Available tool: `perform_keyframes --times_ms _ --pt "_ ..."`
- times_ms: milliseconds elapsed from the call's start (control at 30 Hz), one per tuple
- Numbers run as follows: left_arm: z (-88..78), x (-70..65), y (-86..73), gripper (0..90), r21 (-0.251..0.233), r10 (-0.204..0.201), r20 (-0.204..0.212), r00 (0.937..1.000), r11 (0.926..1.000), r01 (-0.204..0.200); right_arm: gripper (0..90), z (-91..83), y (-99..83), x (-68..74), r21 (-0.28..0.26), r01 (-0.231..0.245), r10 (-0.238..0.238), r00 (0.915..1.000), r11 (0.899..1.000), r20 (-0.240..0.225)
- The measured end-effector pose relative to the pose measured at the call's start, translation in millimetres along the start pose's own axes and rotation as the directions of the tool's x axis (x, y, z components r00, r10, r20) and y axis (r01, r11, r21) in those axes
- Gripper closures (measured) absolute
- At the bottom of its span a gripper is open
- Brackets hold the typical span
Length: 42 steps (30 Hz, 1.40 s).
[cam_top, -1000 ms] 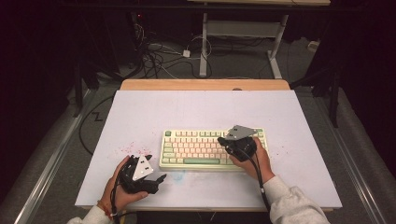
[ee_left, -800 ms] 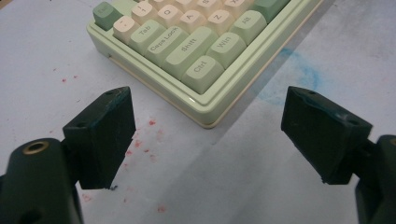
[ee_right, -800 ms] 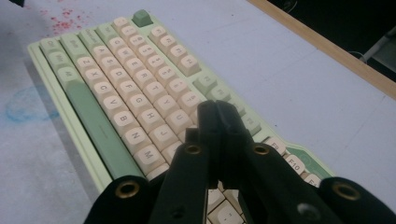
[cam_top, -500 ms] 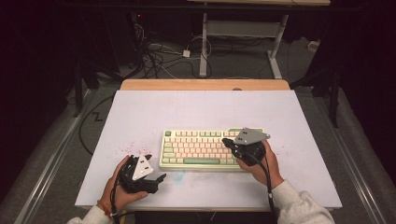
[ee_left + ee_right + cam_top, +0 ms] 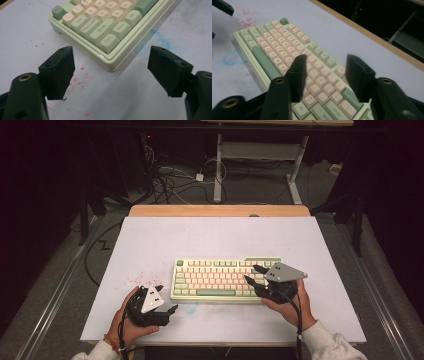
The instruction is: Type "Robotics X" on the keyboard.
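Note:
A pale green keyboard (image 5: 215, 280) with cream and green keys lies near the front middle of the white table (image 5: 220, 240). My left gripper (image 5: 168, 298) rests off its front left corner. In the left gripper view its jaws (image 5: 110, 50) stand wide apart. They have just closed slightly, with nothing between them and the keyboard corner (image 5: 100, 27) just ahead. My right gripper (image 5: 251, 273) hovers over the keyboard's right end. Its jaws (image 5: 326, 57) have just been opening and stand apart above the keys (image 5: 274, 45), gripping nothing.
Red specks (image 5: 142, 279) and a blue smear (image 5: 157, 42) mark the sheet near the left gripper. A wooden strip (image 5: 220, 211) runs along the table's far edge. Beyond it are floor cables (image 5: 170, 180) and a white desk frame (image 5: 260, 150).
My right gripper has slid right along the keyboard toward its right end and lifted a little. Its jaws have gone from shut to apart. The left hand has stayed put.

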<state>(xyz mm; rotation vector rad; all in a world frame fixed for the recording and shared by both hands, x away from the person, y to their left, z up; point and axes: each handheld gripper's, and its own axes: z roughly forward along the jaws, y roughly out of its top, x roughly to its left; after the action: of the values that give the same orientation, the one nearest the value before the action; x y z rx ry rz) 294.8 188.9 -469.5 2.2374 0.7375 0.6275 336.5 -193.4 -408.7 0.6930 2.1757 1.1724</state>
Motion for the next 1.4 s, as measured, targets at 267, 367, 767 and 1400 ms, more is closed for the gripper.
perform_keyframes --times_ms 267,367,767,1400 --pt "-3.2 0.2 3.7 24.1 -0.019 -0.015 -0.002 0.9999 0.9997 0.015 29.4 -20.0 -11.9 -0.7 -0.032 0.003 -0.001 0.9980 0.999 0.063" --pt "-7.1 2.6 6.6 36.6 -0.022 -0.053 0.031 0.9981 0.9983 0.053 27.4 -27.3 -18.3 -1.5 -0.045 -0.007 0.009 0.9982 0.999 0.060" --pt "-9.9 7.5 34.0 86.7 0.000 -0.057 0.115 0.9917 0.9983 0.058 26.0 -49.5 -44.6 6.2 0.004 0.001 -0.001 0.9927 1.000 0.120" --pt "55.1 -21.2 113.5 87.5 0.074 0.061 0.231 0.9711 0.9941 -0.080 26.0 -54.4 -61.5 18.6 0.073 0.027 -0.034 0.9939 0.997 0.105"
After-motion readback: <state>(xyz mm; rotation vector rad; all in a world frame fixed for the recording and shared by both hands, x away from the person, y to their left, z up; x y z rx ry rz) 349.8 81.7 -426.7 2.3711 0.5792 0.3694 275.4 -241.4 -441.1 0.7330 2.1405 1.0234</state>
